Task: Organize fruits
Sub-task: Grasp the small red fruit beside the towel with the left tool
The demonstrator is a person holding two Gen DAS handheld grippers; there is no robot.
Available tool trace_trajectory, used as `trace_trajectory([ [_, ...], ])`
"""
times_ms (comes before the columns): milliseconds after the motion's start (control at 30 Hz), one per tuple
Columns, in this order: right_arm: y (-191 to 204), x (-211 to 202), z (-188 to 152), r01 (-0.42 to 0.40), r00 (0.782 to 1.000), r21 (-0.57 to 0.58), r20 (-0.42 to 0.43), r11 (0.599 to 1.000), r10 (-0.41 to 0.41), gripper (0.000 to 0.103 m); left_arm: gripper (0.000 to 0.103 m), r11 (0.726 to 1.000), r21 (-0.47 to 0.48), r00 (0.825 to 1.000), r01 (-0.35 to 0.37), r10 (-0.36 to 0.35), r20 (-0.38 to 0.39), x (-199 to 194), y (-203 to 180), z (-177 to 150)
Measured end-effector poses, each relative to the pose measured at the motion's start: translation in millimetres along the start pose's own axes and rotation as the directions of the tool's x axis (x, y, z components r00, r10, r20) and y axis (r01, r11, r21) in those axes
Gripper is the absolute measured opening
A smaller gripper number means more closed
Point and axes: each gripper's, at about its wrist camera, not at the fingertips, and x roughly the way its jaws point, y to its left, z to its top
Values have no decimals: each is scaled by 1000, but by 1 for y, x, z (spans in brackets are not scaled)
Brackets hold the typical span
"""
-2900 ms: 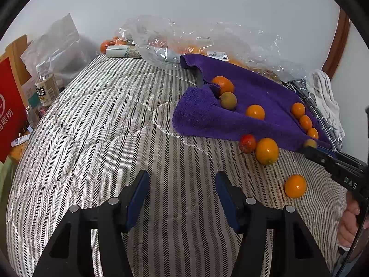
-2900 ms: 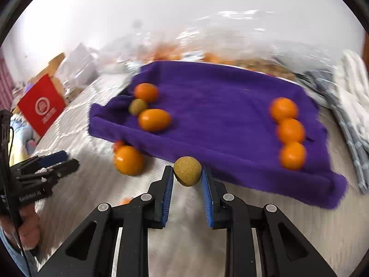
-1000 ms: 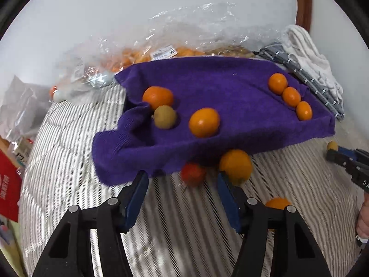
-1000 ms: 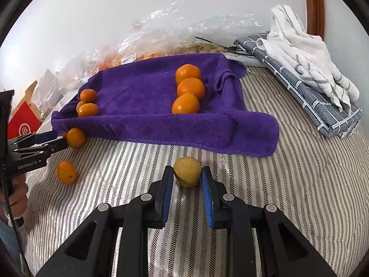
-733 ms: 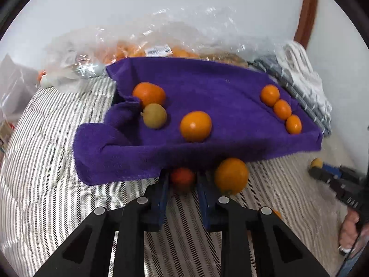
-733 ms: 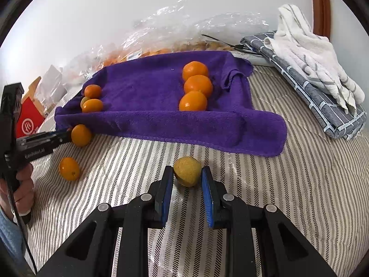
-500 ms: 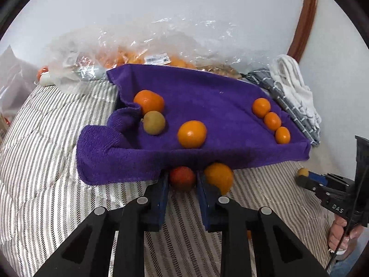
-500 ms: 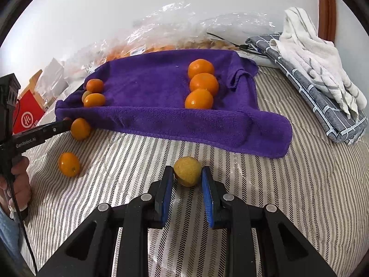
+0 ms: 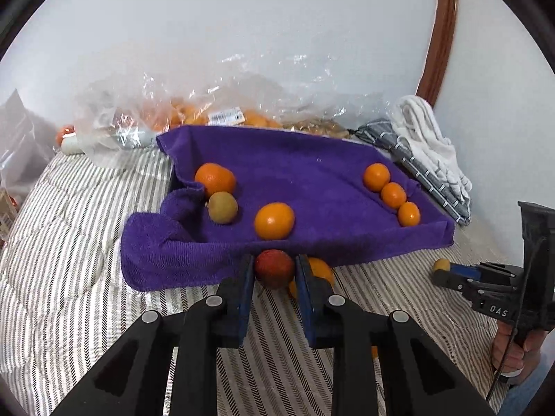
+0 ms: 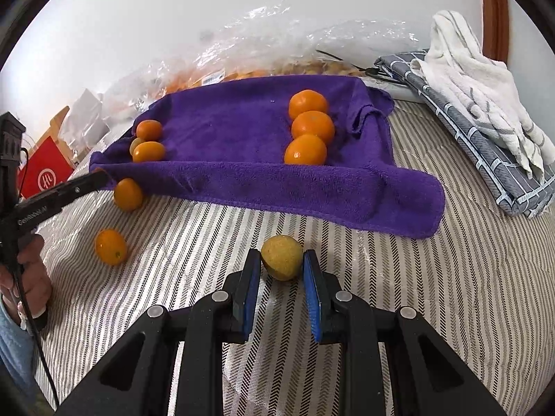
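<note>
A purple towel (image 9: pixel 312 173) lies on the striped bed, also in the right wrist view (image 10: pixel 242 131). On it are three oranges in a row (image 9: pixel 393 194) (image 10: pixel 312 126), two more oranges (image 9: pixel 215 178) (image 9: pixel 274 220) and a greenish-brown fruit (image 9: pixel 223 207). My left gripper (image 9: pixel 274 274) is shut on a red fruit (image 9: pixel 274 268) just in front of the towel's edge. An orange (image 9: pixel 321 268) sits behind its right finger. My right gripper (image 10: pixel 281 267) is shut on a yellow-brown fruit (image 10: pixel 281 257) above the bed. Two loose oranges (image 10: pixel 127 194) (image 10: pixel 111 247) lie on the bed at left.
A clear plastic bag of oranges (image 9: pixel 208 111) lies behind the towel against the wall. Folded grey and white cloths (image 10: pixel 478 111) are at the right. A red box (image 10: pixel 45 170) stands at the bed's left side.
My left gripper moved up to the red fruit by the towel's edge and shut on it. My right gripper drew back from the towel to the right, still holding the yellow-brown fruit.
</note>
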Motion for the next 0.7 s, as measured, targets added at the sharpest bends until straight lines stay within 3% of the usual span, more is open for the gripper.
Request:
trace_trajectory([
  [700,-6,-10,-3,-5,999,41,49,999,3,25,23,999,-30,997,-43,45,60,-11,3,2],
])
